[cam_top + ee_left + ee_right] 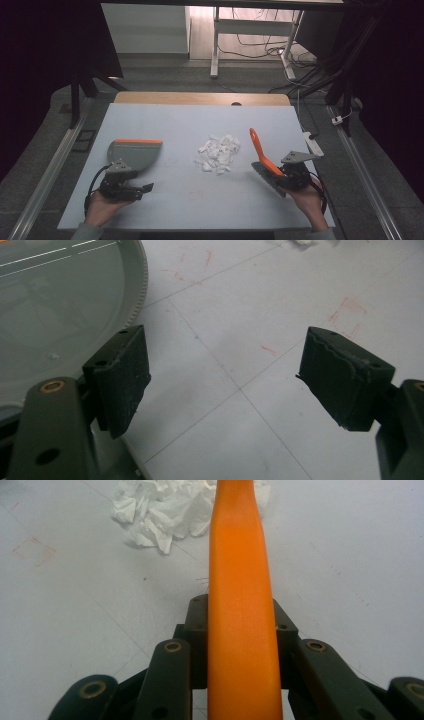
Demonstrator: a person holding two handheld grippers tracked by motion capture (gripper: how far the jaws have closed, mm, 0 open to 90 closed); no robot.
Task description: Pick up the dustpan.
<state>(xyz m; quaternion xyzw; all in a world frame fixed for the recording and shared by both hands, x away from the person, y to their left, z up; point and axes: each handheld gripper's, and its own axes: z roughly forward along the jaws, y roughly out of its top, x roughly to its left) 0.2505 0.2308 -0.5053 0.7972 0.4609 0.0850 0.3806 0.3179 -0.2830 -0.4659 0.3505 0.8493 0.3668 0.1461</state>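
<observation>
A brush [262, 159] with a long orange handle [242, 605] is clamped in the right gripper [292, 176], whose jaws are closed tight on the handle's lower part. The handle is smooth and glossy, widening slightly in the middle, and it slants up and away toward the paper scraps [218, 152]; the dark bristle head sits low, just left of the gripper and near the tabletop [185, 120]. The scraps are a loose heap of crumpled white bits in the middle of the tabletop. To the left of the heap, well apart from it, lies a grey dustpan [131, 152] with an orange edge along its far side. The left gripper [131, 190] rests just on the near side of the dustpan, its jaws wide apart with only bare tabletop between them.
</observation>
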